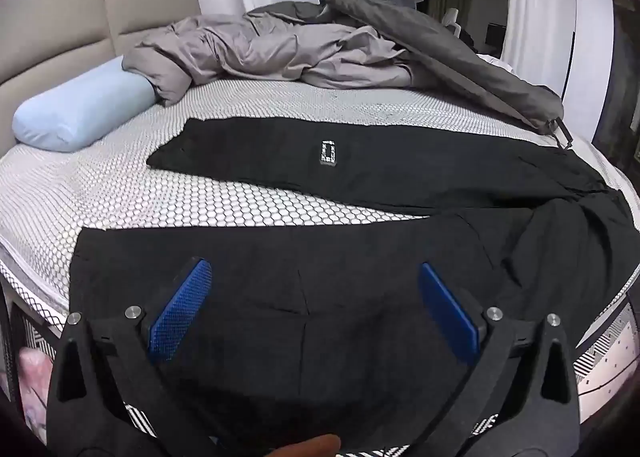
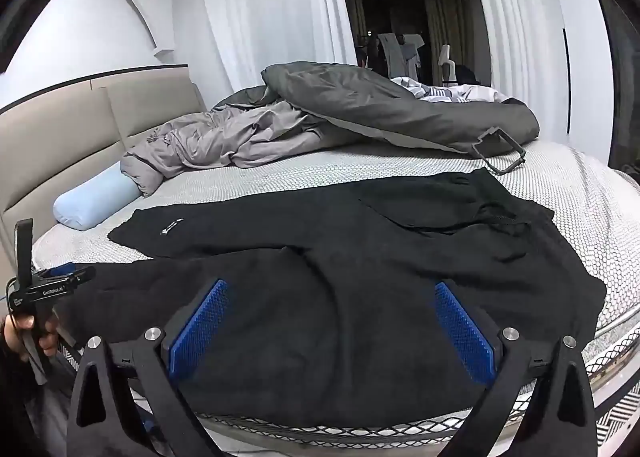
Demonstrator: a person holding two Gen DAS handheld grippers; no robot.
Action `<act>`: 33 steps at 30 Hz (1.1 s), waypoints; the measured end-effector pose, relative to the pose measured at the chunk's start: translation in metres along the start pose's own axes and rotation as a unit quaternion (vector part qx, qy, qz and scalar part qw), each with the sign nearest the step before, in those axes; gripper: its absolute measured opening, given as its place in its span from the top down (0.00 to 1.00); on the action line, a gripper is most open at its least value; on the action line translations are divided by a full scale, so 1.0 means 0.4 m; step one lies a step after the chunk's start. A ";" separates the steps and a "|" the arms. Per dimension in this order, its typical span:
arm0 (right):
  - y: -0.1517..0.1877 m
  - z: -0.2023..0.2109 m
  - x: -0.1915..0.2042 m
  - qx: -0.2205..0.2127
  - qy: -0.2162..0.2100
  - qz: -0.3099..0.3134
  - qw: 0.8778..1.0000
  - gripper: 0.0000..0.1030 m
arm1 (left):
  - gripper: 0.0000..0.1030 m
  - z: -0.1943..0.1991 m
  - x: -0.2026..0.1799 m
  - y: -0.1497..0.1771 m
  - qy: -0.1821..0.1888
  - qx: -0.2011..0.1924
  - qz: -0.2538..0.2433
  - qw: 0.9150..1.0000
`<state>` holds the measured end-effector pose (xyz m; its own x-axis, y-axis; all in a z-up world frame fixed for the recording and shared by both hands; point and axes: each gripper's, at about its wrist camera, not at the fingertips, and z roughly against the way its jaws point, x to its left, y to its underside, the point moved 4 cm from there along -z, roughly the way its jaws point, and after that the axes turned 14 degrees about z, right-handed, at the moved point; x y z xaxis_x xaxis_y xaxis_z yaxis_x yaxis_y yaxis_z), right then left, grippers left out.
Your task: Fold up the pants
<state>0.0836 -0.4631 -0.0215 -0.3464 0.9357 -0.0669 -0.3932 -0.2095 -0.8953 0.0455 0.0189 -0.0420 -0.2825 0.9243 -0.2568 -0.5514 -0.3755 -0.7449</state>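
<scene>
Both sets of jaws are spread wide with nothing between them. The left gripper [image 1: 314, 277] hangs over the near leg of the pants [image 1: 360, 257], its blue pads [image 1: 180, 309] apart with only black cloth showing below; I can't tell if the tips actually touch it. The right gripper [image 2: 332, 297] is the same deal, pads [image 2: 464, 333] well apart, sitting above the near leg further toward the crotch and waist. At the left edge of the right view you can spot the left gripper [image 2: 44, 289] from the side, held in a hand [image 2: 28, 337].

The pants [image 2: 360, 257] are black and lie spread out on the bed [image 1: 280, 105], legs splayed in a V toward the headboard [image 1: 80, 17] side. The near leg runs along the bed's front edge, the far leg lies further in, with a small white logo [image 1: 328, 151] on it. The waist end is bunched up and rumpled on the right. There's a strip of honeycomb-pattern mattress showing between the two legs.

Behind the pants there's a rumpled grey duvet [image 1: 280, 41] heaped across the far side, a darker grey layer on top. A light blue bolster [image 1: 80, 113] lies near the headboard, one end touching the duvet. A dark rectangular frame thing [image 2: 498, 151] sits by the duvet's edge, near the waist. White curtains [image 2: 260, 17] hang at the back.
</scene>
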 end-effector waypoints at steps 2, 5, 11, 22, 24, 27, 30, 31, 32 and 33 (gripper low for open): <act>0.000 -0.003 -0.002 0.001 -0.001 -0.001 1.000 0.00 | 0.01 0.001 -0.001 -0.001 0.006 0.002 0.000 1.000; 0.001 -0.009 -0.003 0.004 -0.005 0.000 1.000 0.00 | 0.01 -0.007 -0.011 0.003 0.010 0.010 -0.004 1.000; 0.004 -0.008 0.006 0.001 -0.005 0.007 1.000 0.00 | 0.01 -0.012 -0.022 0.006 0.013 0.018 -0.006 1.000; 0.004 -0.005 0.014 -0.004 -0.003 0.012 1.000 0.00 | 0.01 -0.015 -0.027 0.008 0.020 0.015 -0.006 1.000; 0.003 -0.002 0.015 -0.004 -0.003 0.011 1.000 0.00 | 0.01 -0.014 -0.029 0.008 0.021 0.014 -0.008 1.000; 0.004 0.001 0.014 -0.005 -0.003 0.010 1.000 0.00 | 0.01 -0.013 -0.030 0.009 0.020 0.013 -0.009 1.000; 0.003 0.006 0.012 -0.006 -0.003 0.010 1.000 0.00 | 0.01 -0.015 -0.028 0.010 0.019 0.013 -0.008 1.000; 0.002 0.007 0.011 -0.006 -0.002 0.010 1.000 0.00 | 0.01 -0.016 -0.028 0.010 0.019 0.012 -0.007 1.000; 0.003 0.009 0.011 -0.008 -0.002 0.009 1.000 0.00 | 0.01 -0.016 -0.028 0.009 0.019 0.012 -0.007 1.000; 0.003 0.007 0.011 -0.007 -0.004 0.009 1.000 0.00 | 0.01 -0.016 -0.028 0.009 0.019 0.012 -0.006 1.000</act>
<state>0.0795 -0.4601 -0.0215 -0.3596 0.9296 -0.0807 -0.3741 -0.2229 -0.9002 0.0515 0.0076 -0.0458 -0.2454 0.9308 -0.2710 -0.5738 -0.3648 -0.7333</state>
